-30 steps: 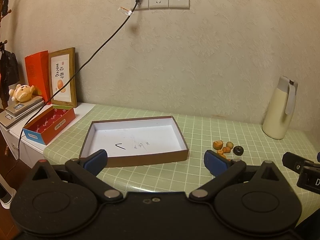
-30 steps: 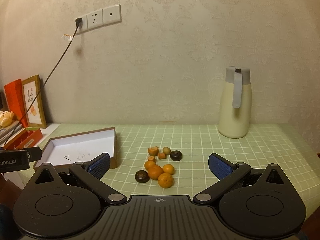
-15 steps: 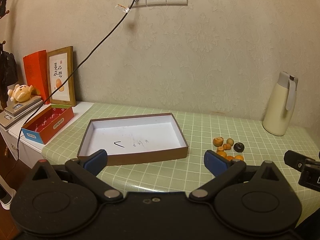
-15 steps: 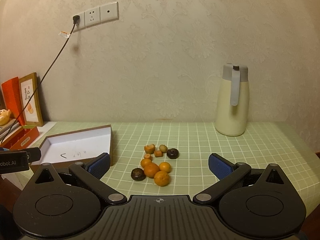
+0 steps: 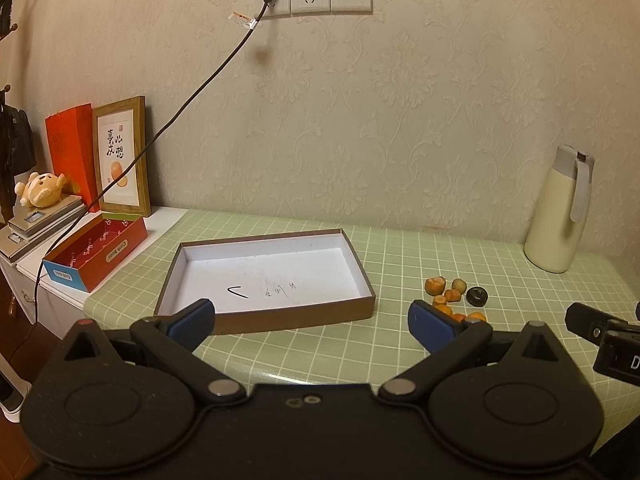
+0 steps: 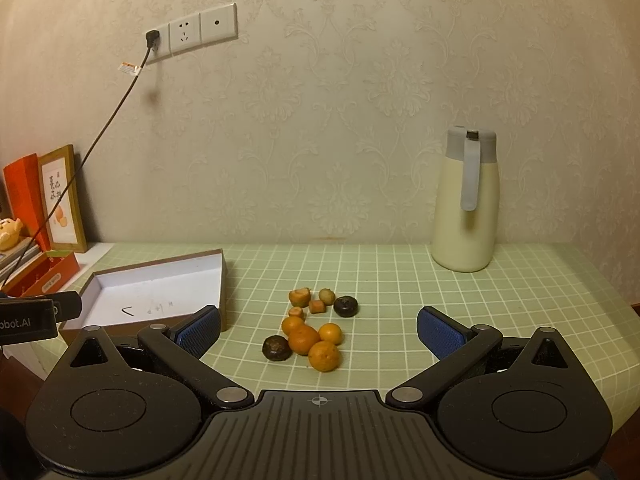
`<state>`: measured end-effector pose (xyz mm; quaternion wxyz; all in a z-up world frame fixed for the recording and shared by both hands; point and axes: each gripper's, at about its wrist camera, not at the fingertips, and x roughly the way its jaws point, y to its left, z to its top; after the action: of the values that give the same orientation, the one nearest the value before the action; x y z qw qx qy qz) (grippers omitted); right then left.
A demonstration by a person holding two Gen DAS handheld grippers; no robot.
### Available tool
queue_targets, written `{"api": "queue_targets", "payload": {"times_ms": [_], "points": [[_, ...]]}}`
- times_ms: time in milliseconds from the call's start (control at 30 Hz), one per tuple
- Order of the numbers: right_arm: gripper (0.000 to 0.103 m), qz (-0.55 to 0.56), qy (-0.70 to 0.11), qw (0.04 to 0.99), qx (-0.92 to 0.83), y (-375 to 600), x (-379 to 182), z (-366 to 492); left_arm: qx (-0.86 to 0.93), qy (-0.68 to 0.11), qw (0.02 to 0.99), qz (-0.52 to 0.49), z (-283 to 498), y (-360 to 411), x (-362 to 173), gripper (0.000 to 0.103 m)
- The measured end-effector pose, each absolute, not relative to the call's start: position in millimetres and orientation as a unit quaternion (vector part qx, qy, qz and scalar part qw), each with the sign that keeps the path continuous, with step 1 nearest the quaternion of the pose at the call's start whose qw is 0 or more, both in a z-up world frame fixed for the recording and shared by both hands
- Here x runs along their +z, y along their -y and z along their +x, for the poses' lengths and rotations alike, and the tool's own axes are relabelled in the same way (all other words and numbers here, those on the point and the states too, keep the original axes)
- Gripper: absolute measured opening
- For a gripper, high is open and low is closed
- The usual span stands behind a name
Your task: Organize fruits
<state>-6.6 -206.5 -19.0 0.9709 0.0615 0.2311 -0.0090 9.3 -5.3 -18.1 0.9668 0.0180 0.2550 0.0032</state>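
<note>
Both black grippers, left [image 5: 311, 316] and right [image 6: 319, 330], hang spread and empty, so the first pick awaits: small orange citrus fruits [image 6: 310, 340] into the shallow white-lined cardboard tray [image 5: 264, 316].

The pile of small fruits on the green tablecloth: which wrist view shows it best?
The right wrist view. The fruit pile lies centred between the open right gripper fingers, every piece visible. In the left wrist view the pile sits far right, and the left gripper finger hides its nearer pieces.
</note>
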Motion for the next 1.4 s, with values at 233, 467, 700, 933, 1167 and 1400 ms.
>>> {"api": "queue_targets", "payload": {"times_ms": [233, 467, 700, 933, 1167, 1400], "points": [[0.103, 0.055, -0.231, 0.971, -0.007, 207, -22, -6, 0.002, -0.256, 0.967, 0.022, 11, 6, -20, 0.097], [0.103, 0.026, -0.220, 0.975, -0.007, 206, -30, -7, -0.002, -0.255, 0.967, 0.030, 16, 7, -28, 0.097], [0.103, 0.017, -0.223, 0.974, -0.018, 215, -48, -2, -0.025, -0.257, 0.965, 0.051, 28, 16, -46, 0.097], [0.103, 0.070, -0.251, 0.965, -0.002, 236, -72, 11, -0.060, -0.266, 0.959, 0.081, 43, 31, -73, 0.097], [0.103, 0.106, -0.256, 0.961, -0.002, 251, -80, 23, -0.094, -0.273, 0.951, 0.106, 61, 46, -98, 0.093], [0.103, 0.106, -0.264, 0.959, 0.015, 251, -86, 46, -0.139, -0.266, 0.944, 0.141, 83, 64, -117, 0.090]]}}
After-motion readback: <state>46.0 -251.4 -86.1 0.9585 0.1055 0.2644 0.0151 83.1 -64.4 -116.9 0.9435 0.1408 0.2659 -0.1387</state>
